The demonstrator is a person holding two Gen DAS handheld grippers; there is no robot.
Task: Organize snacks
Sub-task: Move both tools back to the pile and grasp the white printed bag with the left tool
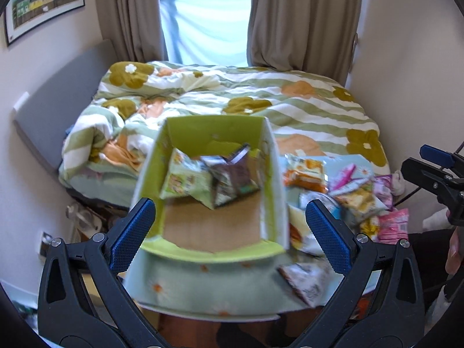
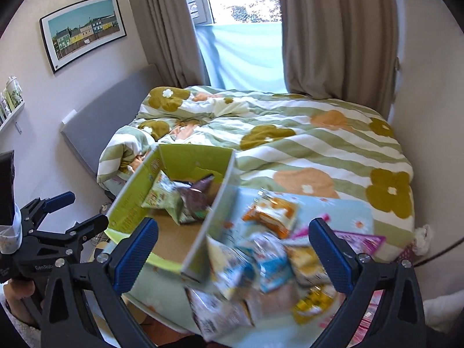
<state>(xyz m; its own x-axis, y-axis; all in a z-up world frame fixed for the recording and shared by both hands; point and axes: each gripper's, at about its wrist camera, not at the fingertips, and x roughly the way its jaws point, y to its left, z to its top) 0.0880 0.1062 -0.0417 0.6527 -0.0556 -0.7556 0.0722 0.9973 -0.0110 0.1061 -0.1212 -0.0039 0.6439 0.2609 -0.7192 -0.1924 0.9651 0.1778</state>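
A green cardboard box [image 1: 150,156] [image 2: 130,200] stands open on a small cloth-covered table. Inside lie a pale green snack packet [image 1: 185,178] [image 2: 162,197] and a dark brown packet [image 1: 235,177] [image 2: 197,200]. To its right, a heap of loose snack packets [image 1: 356,194] [image 2: 269,258] covers the table, with an orange packet [image 1: 304,171] [image 2: 272,211] at the far side. My left gripper [image 1: 229,232] hovers open over the box's near end, holding nothing. My right gripper [image 2: 235,255] hangs open above the heap, holding nothing.
A bed with a flowered, striped duvet [image 1: 290,101] [image 2: 304,145] fills the space behind the table. Curtains [image 2: 333,29] and a window stand beyond. A grey headboard [image 2: 110,116] and framed picture [image 2: 84,29] are at the left. A hand [image 1: 453,249] holds the right gripper.
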